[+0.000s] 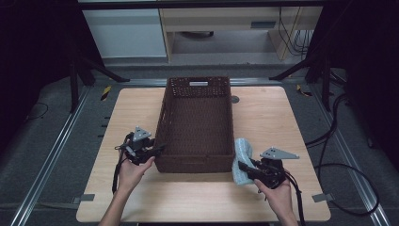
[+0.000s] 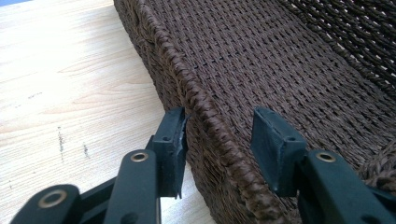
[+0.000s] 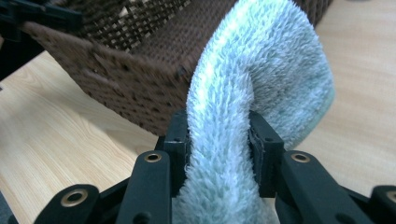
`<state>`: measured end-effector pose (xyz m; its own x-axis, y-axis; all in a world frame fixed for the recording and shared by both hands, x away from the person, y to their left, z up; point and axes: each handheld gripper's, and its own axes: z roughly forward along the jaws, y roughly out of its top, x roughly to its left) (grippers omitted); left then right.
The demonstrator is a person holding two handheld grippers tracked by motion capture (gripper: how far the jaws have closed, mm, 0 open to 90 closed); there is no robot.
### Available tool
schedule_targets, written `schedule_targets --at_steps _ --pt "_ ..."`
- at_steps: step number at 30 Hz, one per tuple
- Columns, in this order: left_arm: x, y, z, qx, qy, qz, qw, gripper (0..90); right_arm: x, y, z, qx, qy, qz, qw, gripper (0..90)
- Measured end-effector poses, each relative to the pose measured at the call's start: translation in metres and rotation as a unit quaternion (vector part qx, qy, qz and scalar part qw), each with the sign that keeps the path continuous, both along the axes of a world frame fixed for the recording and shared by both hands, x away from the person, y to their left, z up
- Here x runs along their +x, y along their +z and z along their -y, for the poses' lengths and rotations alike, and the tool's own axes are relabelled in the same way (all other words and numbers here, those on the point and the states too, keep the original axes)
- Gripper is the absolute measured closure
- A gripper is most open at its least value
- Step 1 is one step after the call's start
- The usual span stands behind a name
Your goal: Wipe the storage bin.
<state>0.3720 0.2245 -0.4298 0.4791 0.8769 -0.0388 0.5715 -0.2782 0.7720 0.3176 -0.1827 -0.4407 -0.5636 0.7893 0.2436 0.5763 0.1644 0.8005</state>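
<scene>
Pale-blue fluffy cloth (image 3: 252,93) is being held pinched between the jaws of the right gripper (image 3: 219,140), hanging just beside the near right corner of the dark-brown rectangular woven basket (image 1: 197,89) and still outside it. The left gripper (image 2: 217,135) is straddling the basket's braided left rim — jaws standing apart, one outside the wall and one inside, not yet closed on it. Judged from this, the step in hand is steadying the basket while the cloth is being brought to it; the next move is calling for lifting the cloth above the rim and carrying it over the open interior before releasing. The basket floor is lying bare, giving ample room. The light wooden table (image 1: 263,117) is offering free surface on both sides — the near wall is the one edge to pass over.
</scene>
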Motion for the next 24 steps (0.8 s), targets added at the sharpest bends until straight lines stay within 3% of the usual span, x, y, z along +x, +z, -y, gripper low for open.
schedule_targets --at_steps 8,10,14,21,24 --pt "-0.002 0.002 -0.002 0.000 0.001 0.007 1.0000 49.9 0.006 -0.034 -0.005 -0.033 -0.001 -0.049 0.9982 66.5" --pt "-0.002 0.003 -0.003 0.000 0.001 0.006 1.0000 49.1 0.006 -0.038 -0.007 -0.037 0.000 -0.052 0.9980 66.5" --pt "-0.003 0.004 -0.005 -0.003 0.006 0.006 1.0000 48.8 -0.001 -0.026 -0.005 -0.028 0.001 -0.036 0.9990 66.4" --pt "-0.002 0.002 -0.004 -0.005 0.006 0.001 1.0000 48.4 -0.017 0.010 0.008 0.023 0.000 0.018 0.9996 66.3" --pt "-0.001 0.001 -0.003 -0.005 0.006 0.001 1.0000 48.5 -0.021 0.017 0.008 0.025 0.003 0.028 0.9993 66.4"
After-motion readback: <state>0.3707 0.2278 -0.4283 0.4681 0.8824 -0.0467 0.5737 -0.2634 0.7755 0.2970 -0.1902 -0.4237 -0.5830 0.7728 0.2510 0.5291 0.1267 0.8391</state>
